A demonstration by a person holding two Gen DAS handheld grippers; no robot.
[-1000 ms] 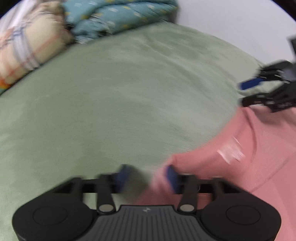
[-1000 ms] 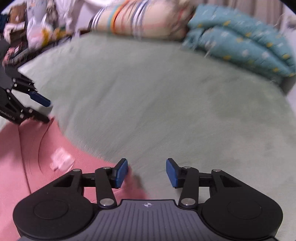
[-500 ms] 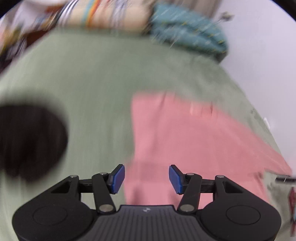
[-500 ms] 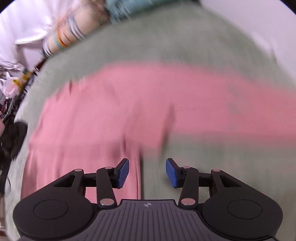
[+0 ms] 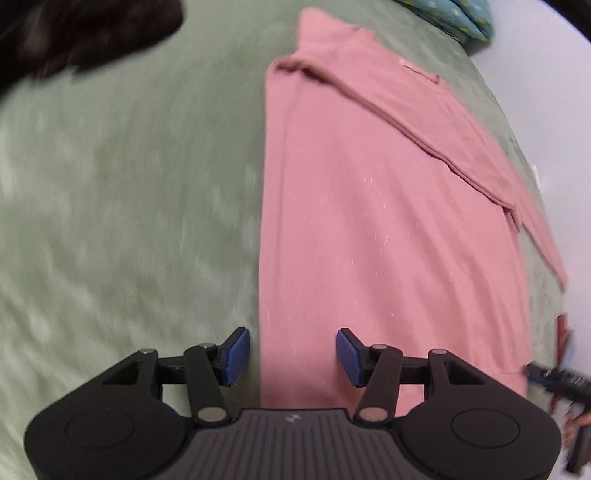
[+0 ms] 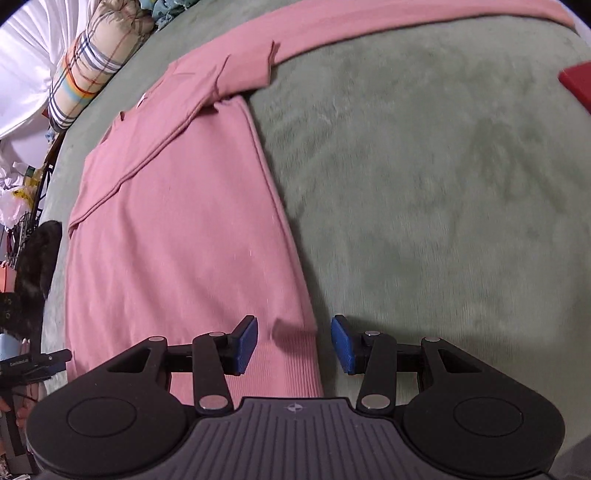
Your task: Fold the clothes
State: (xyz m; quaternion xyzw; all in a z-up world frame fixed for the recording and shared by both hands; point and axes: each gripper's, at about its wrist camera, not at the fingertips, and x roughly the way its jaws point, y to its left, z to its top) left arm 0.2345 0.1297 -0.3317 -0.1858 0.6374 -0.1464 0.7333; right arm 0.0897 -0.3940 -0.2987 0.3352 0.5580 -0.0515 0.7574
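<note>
A pink long-sleeved top lies flat on the green bed cover. One sleeve is folded across its chest, and the other sleeve stretches away over the cover. My left gripper hovers open over one hem corner, the top's side edge running between its blue pads. At the other hem corner my right gripper is open above the ribbed hem, touching no cloth. Each gripper shows at the edge of the other's view: the right gripper and the left gripper.
A rolled plaid quilt and a teal quilt lie at the bed's far end. A blurred dark shape sits on the cover beside the top. A red object is at the right edge. A white wall borders the bed.
Both grippers swung from the collar end of the top to its hem corners, and both views rolled. The jaws kept the same gap, and the top lies flat.
</note>
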